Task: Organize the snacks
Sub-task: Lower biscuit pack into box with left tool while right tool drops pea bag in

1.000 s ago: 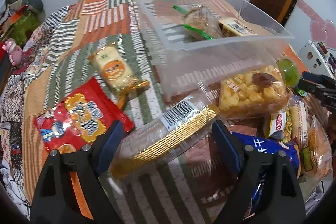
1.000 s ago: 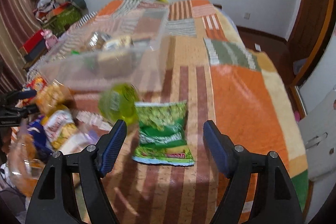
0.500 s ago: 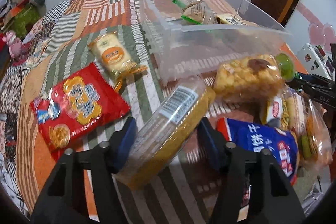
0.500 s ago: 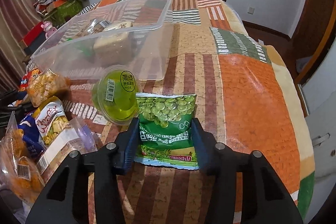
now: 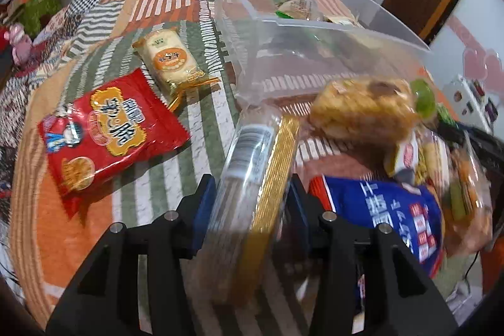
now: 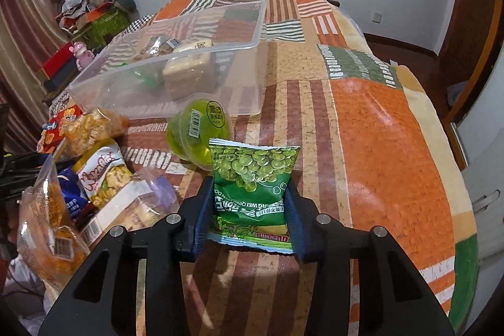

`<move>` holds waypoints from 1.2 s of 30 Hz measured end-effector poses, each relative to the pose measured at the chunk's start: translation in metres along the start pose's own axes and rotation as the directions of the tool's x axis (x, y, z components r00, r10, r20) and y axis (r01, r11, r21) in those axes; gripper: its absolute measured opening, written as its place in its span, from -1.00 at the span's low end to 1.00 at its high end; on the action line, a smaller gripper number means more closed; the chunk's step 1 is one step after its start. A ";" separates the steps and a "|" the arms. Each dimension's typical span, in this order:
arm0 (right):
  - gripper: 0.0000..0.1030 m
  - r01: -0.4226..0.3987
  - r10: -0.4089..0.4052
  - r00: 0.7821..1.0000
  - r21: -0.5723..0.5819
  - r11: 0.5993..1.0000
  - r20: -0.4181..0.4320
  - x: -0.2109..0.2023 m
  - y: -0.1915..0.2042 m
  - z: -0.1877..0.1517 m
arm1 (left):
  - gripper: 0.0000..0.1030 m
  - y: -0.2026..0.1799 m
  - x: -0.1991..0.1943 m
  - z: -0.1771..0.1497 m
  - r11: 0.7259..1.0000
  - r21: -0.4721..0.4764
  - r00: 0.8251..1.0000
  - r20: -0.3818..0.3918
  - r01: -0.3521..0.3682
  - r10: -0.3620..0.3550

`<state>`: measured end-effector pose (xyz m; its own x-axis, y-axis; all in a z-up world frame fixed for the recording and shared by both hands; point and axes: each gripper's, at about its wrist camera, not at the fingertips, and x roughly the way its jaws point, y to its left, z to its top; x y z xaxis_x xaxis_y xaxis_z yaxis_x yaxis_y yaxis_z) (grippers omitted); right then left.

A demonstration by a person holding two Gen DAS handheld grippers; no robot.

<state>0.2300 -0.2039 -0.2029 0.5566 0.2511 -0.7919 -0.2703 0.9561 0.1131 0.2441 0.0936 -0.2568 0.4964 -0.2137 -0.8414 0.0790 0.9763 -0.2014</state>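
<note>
Both tools have closed in over the past second: the left tool (image 5: 252,203), which stood wide around the long cracker sleeve (image 5: 252,178), has been shutting and now has its blue pads (image 5: 204,210) against the sleeve's sides, while the right tool (image 6: 249,210) has come from open above the quilt to clenched on the green pea packet (image 6: 252,178). The sleeve, clear with a gold edge, sits tilted between the left jaws with its far end pointing toward the clear plastic bin (image 5: 315,52); its image is blurred, so I cannot tell whether it has left the bed (image 6: 378,131). The pea packet stands pinched between the right jaws, its lower edge near or on the quilt, just beside the green jelly cup (image 6: 198,131), which lies on its side close to the bin's near wall. As for progress, the job looks early: only a few wrapped snacks lie inside the bin, at its far end. Still out on the bed are the red packet (image 5: 107,140), the pale biscuit pack (image 5: 170,65), the puffed-corn bag (image 5: 362,115), the blue bag (image 5: 393,219) and several more bags heaped at the side. My reading is that the two held items go into the bin next, and that most of the sorting remains after that.
</note>
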 end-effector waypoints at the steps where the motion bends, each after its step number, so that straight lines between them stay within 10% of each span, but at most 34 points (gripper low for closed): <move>1: -0.25 -0.001 0.001 1.000 0.001 1.000 0.002 -0.001 0.000 0.000 | -0.12 0.000 0.002 0.001 1.000 -0.009 1.000 0.008 0.001 -0.001; 22: -0.25 -0.017 0.016 0.996 0.008 1.000 0.091 -0.029 0.003 0.010 | -0.31 -0.012 -0.061 -0.010 0.996 -0.030 0.991 0.106 -0.082 0.085; 36: -0.25 -0.033 0.037 0.975 -0.020 0.999 0.220 -0.059 0.012 0.040 | -0.31 -0.027 -0.121 0.047 0.997 -0.018 0.949 0.305 -0.080 0.081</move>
<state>0.2253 -0.2012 -0.1310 0.7054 0.3132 -0.6358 -0.3045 0.9440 0.1272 0.2229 0.0950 -0.1263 0.7413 -0.1133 -0.6615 0.0240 0.9895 -0.1425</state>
